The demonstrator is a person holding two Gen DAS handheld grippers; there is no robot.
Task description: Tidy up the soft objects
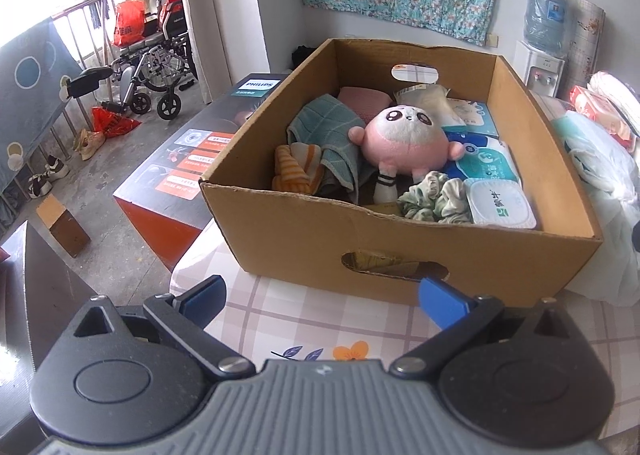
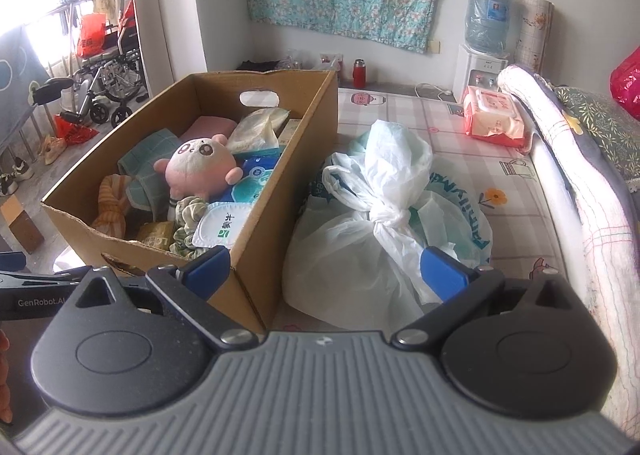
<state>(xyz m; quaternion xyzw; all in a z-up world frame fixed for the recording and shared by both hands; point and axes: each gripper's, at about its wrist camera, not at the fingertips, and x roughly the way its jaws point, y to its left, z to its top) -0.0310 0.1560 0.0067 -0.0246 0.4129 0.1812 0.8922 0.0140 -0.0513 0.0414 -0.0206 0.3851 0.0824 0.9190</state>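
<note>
Though crowded, box (image 1: pixel 400 255) rim unobstructed.

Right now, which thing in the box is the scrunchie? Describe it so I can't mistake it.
Start at the open cardboard box on the checked bedsheet and look into its near right corner. The scrunchie lies there, just below the pink plush toy and touching the white wipes pack. It is the only crumpled, ruffled ring of pale green and white fabric.

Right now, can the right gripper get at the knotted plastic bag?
Probably yes. The right gripper is open with the knotted plastic bag straight ahead between its fingers; nothing lies across it, and the cardboard box sits off to one side.
</note>
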